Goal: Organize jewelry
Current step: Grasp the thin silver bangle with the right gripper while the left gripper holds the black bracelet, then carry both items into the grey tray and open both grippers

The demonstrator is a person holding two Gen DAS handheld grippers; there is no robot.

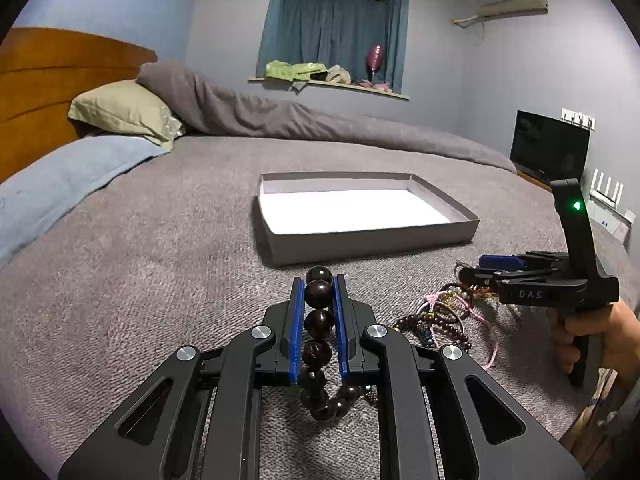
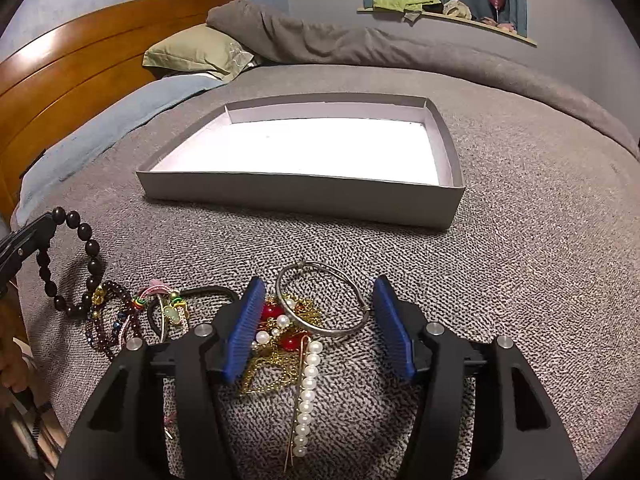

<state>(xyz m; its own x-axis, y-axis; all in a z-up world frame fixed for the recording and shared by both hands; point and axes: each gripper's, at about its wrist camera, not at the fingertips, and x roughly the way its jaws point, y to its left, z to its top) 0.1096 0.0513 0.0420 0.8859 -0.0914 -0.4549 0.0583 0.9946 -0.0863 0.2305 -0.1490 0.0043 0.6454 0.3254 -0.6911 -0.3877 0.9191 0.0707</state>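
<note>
here, left gripper [image 1: 319,294] clamped on dark bead bracelet [image 1: 319,322], right gripper [image 2: 318,320] parted over silver bangle [image 2: 322,298], "das" on its side

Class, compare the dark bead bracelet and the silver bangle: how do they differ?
The dark bead bracelet is strung from round brown beads; the silver bangle is one thin metal hoop. The bracelet hangs clamped in the left gripper; the bangle lies on the bedspread between the open right gripper fingers. Both are rings.
</note>
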